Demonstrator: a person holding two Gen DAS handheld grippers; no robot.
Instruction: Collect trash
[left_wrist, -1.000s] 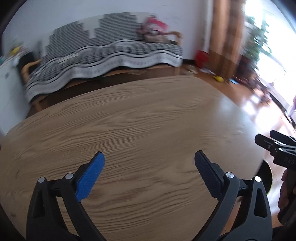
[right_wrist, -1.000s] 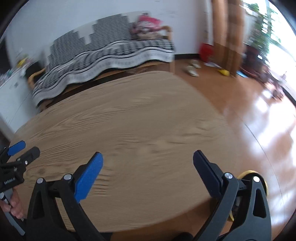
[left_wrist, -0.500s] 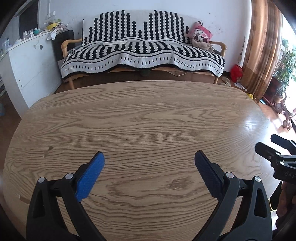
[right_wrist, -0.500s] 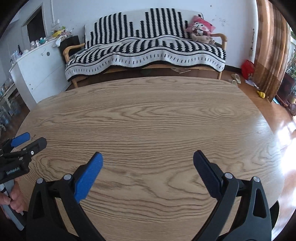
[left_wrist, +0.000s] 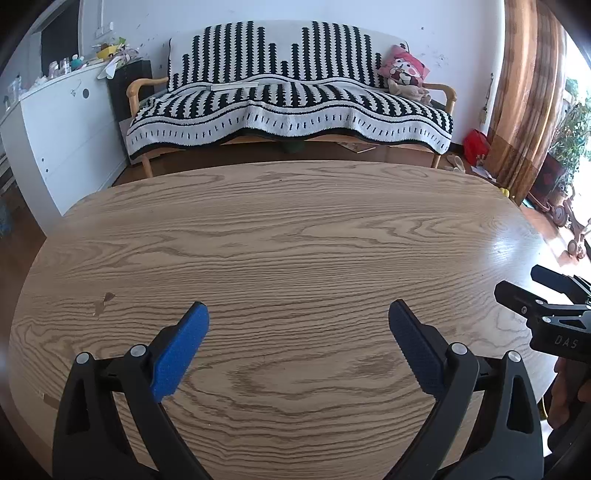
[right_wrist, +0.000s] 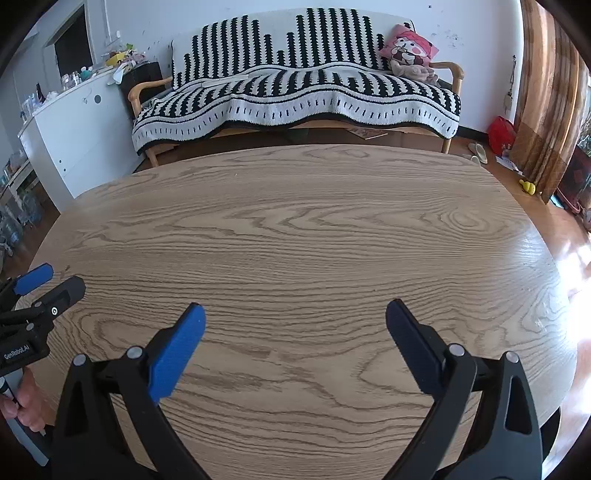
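Trash: none visible on the table (left_wrist: 295, 236) — left gripper (left_wrist: 297, 321) and right gripper (right_wrist: 295, 317) hover side by side above it, jaws spread wide and empty, seemingly poised to search.

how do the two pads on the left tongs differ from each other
On the left tongs, the left pad is bright blue with a smooth, foam-like face turned toward the camera. The right pad is a much darker navy and shows a ribbed, bumpy texture. Both sit on black arms, spread wide apart over the wooden table, holding nothing. The right tongs show the same pairing.
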